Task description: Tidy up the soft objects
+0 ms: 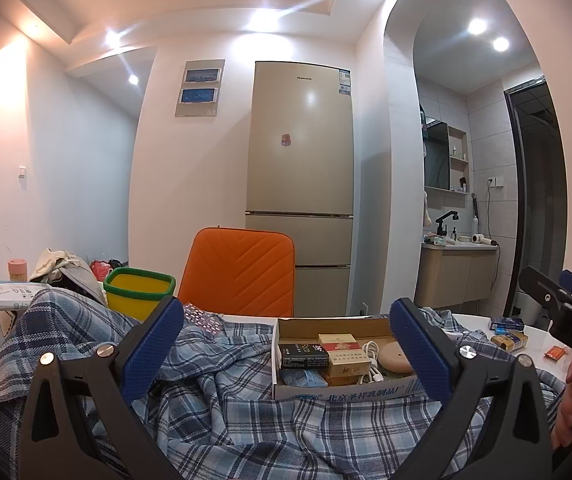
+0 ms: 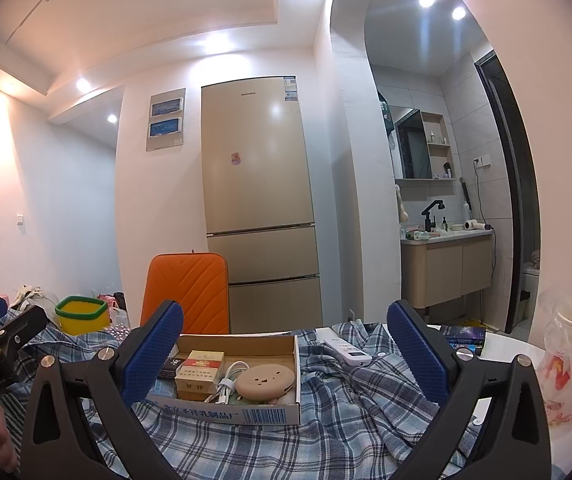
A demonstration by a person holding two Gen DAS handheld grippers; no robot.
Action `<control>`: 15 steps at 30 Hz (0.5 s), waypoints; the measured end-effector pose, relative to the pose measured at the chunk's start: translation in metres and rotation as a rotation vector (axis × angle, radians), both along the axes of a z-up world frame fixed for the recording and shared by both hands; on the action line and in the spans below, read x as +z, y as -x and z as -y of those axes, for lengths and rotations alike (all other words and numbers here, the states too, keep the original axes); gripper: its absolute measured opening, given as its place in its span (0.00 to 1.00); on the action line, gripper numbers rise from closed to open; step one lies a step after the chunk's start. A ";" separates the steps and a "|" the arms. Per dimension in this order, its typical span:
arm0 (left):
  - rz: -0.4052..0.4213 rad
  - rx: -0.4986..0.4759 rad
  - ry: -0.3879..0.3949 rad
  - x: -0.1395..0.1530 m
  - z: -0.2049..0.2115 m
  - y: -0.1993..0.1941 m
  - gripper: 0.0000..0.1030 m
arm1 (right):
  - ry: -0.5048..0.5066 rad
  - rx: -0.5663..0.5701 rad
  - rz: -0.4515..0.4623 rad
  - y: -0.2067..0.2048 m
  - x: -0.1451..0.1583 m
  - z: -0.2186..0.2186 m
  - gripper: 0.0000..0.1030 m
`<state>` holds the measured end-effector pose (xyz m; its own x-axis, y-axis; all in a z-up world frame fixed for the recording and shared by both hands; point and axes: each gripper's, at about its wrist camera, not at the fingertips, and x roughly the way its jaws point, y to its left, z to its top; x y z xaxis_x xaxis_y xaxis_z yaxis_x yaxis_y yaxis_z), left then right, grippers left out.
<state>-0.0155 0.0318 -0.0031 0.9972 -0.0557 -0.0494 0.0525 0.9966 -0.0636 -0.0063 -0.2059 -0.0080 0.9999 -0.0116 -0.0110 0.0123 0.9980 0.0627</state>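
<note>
— Blue-padded jaws: how did they stand?
— Both wide apart, holding nothing. The left gripper (image 1: 286,350) and right gripper (image 2: 286,350) hovered over the plaid shirt (image 1: 246,420), which lay rumpled across the table.
— Counts?
— One cardboard box (image 2: 242,414) sat on the shirt; one remote control (image 2: 345,350) lay beside it. Bare white tabletop (image 1: 541,354) showed at the right edge.

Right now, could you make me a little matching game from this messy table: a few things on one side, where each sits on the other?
Things:
1. plaid shirt
2. round tan case
3. white remote
4. yellow bin

Places:
A. inside the cardboard box
B. on top of the shirt, right of the box
C. spread under the box
D. far left, behind the shirt

Pairs: 1-C, 2-A, 3-B, 4-D
</note>
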 end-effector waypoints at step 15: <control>0.001 0.001 -0.002 -0.001 -0.001 0.000 1.00 | -0.004 -0.002 -0.013 -0.002 0.000 -0.003 1.00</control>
<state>-0.0159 0.0325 -0.0040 0.9973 -0.0546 -0.0481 0.0516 0.9968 -0.0612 -0.0047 -0.2027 -0.0083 0.9996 -0.0133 -0.0241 0.0148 0.9976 0.0670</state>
